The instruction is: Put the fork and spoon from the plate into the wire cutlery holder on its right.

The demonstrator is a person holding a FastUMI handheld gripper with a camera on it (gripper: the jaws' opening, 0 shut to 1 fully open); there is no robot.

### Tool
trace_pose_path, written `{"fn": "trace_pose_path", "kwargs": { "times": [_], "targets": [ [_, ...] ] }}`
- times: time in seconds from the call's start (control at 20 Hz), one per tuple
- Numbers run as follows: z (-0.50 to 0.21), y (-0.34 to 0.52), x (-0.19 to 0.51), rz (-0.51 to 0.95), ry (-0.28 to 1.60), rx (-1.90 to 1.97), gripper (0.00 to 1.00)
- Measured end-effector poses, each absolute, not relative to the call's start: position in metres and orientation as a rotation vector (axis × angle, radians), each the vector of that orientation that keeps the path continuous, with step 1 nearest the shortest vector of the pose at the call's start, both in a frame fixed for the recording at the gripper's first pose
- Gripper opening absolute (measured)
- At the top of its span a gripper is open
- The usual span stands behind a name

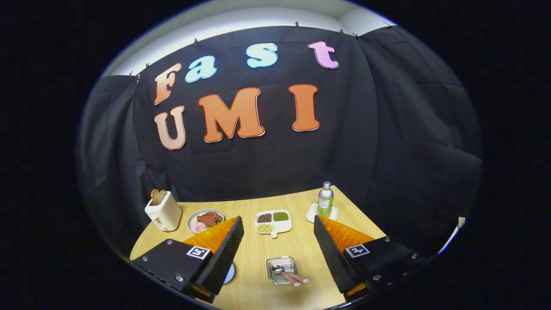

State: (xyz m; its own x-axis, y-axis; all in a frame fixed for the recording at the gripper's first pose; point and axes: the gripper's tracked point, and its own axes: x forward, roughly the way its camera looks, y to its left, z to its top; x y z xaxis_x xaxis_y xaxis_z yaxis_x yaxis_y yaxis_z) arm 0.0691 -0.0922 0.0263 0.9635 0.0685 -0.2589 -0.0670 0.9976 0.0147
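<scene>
Ribbed black fingers of the gripper are spread wide above a square wire cutlery holder holding pink-handled cutlery.

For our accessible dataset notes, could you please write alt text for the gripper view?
The open gripper hovers above a light wooden table, its black ribbed fingers flanking a small clear tray holding pink-handled cutlery. Beyond sit a white three-part dish of beans, a white toaster, a plate of food and a green bottle.

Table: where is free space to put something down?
Bare wood lies between the open gripper fingers, from the divided dish to the wire holder with cutlery. The back row is crowded: toaster, food plate, bottle.
</scene>
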Motion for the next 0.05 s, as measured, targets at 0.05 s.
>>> {"fn": "trace_pose_path", "kwargs": {
  "times": [0.05],
  "targets": [
    [0.0280, -0.0941, 0.0697, 0.070, 0.257, 0.007, 0.97]
  ]
}}
